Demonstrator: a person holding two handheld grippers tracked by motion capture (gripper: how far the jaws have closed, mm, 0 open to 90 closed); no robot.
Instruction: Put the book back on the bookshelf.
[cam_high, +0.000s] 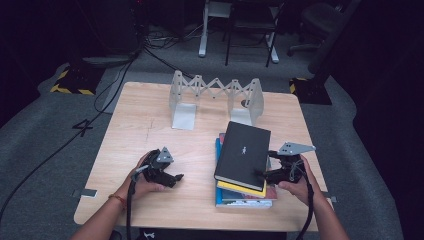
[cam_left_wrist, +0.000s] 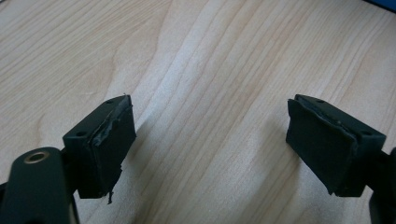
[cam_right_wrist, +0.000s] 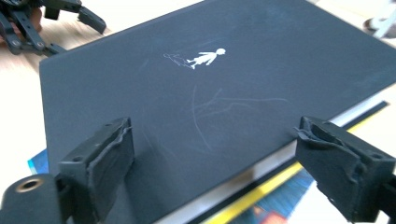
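Your right fingers (cam_high: 261, 175) stood spread at the near right corner of the black book (cam_high: 243, 154), and nothing was pinched between them; in the right gripper view the cover ran out ahead of both pads, one pad (cam_right_wrist: 109, 156) over the cover, the other (cam_right_wrist: 334, 163) past its page edge. That book lay on top of the stack (cam_high: 244, 197), askew, its corners overhanging the yellow book (cam_high: 239, 189) below. I judged you were at the approach step, lining up on the top book. The next move called for getting one finger under that overhanging edge and one on the cover, then closing. Your left fingers (cam_high: 176, 178) hung spread over bare surface (cam_left_wrist: 224, 70), holding nothing, well left of the stack. Beyond the fingers, the white rack (cam_high: 216, 97) stood at the far side, with open wood between it and the stack. To the right of your right fingers the surface edge (cam_high: 312, 165) was close, so there was little room there.
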